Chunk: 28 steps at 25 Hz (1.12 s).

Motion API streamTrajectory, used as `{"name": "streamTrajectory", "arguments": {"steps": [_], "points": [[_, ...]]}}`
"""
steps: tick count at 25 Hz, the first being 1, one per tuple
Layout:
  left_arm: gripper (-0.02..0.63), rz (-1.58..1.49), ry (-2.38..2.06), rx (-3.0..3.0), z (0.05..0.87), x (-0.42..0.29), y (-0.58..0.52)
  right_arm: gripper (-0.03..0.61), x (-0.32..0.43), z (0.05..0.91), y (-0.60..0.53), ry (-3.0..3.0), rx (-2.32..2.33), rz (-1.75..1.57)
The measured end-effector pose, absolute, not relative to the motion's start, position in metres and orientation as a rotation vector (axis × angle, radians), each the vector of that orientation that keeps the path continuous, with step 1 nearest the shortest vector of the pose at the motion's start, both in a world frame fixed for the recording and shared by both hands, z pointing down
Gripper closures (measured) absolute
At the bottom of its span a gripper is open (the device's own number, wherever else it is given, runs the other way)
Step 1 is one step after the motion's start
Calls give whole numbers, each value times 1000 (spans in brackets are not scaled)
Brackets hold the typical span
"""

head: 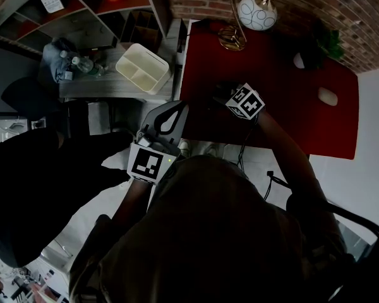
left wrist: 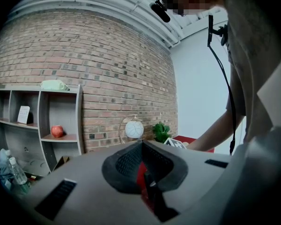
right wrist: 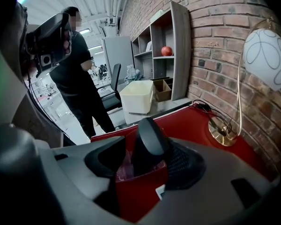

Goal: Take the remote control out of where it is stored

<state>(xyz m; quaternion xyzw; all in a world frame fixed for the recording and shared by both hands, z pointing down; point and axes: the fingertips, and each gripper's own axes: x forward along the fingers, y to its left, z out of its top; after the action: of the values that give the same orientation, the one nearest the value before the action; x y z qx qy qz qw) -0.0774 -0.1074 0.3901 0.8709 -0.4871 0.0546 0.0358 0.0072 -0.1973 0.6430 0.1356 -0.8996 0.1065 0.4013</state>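
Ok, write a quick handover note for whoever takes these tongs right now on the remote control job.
Left tongs: shut, empty, held roughly level beside the red table.
Right tongs: open, angled down over the table, one on each side of the remote control, with no grip that I can see.
Remote control: upright in its red holder.
Done: the approach only; the remote is not yet out.
Left: close on the remote and lift it out of the holder.

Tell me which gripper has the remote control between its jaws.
The right gripper: its jaws stand apart around the dark remote control's upright end. The left gripper's jaws are together, with nothing between them.
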Motion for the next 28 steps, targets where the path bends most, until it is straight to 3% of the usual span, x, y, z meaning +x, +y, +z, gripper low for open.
{"name": "streamTrajectory", "arguments": {"steps": [18,28], "points": [[603,220,-1490,2664,398,-79,-105,344,-1,658,-177,-2245,213,246],[603,230,-1497,2653,399,-82,-100,433,-1,677,-169,-2169,191,215]]}}
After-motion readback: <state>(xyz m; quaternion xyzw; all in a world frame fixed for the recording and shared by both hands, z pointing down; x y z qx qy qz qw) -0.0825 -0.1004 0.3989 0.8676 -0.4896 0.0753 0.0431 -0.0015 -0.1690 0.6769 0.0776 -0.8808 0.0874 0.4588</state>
